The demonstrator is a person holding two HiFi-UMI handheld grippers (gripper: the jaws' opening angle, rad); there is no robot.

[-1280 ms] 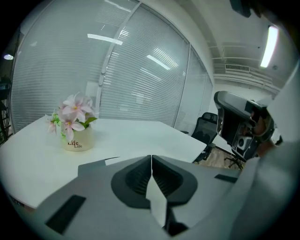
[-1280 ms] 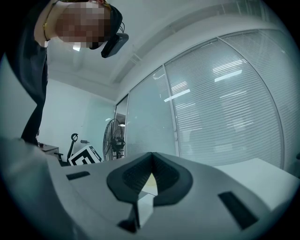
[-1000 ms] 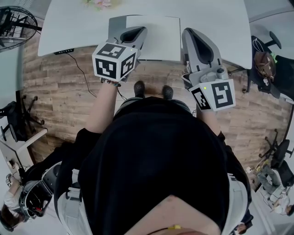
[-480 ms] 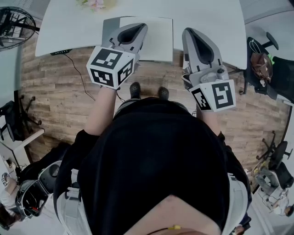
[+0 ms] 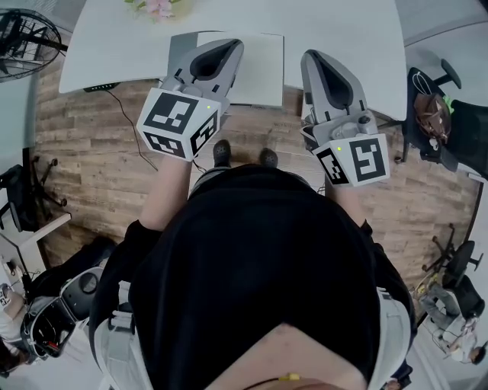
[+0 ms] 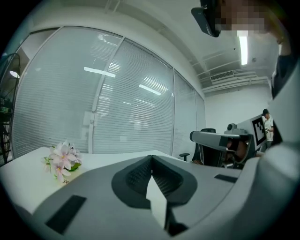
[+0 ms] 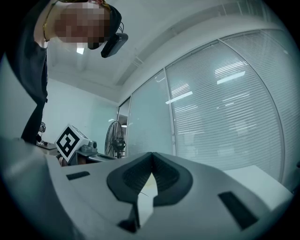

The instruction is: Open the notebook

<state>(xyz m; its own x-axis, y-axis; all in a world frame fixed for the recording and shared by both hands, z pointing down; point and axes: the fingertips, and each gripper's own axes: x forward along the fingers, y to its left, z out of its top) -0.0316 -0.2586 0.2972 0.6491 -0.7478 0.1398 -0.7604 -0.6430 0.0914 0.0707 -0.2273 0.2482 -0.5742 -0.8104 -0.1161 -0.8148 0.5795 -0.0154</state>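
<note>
A notebook (image 5: 263,68) with a pale face and a grey strip along its left side lies flat near the front edge of the white table (image 5: 343,23). My left gripper (image 5: 236,46) hangs above the notebook's left part, shut, with nothing between its fingers. In the left gripper view the left gripper (image 6: 151,157) points about level across the table, and the notebook is hidden under it. My right gripper (image 5: 309,55) is just right of the notebook at the table's edge, also shut and empty. The right gripper view shows the right gripper (image 7: 152,153) aimed slightly upward at the blinds.
Pink flowers (image 5: 156,6) stand at the table's far side, also flowers (image 6: 63,159). A floor fan (image 5: 27,42) stands at the left, an office chair with a bag (image 5: 435,107) at the right. A cable (image 5: 130,114) hangs below the table's left end.
My left gripper has risen over the notebook and drifted a little to the left, still shut. The right gripper has stayed in place.
</note>
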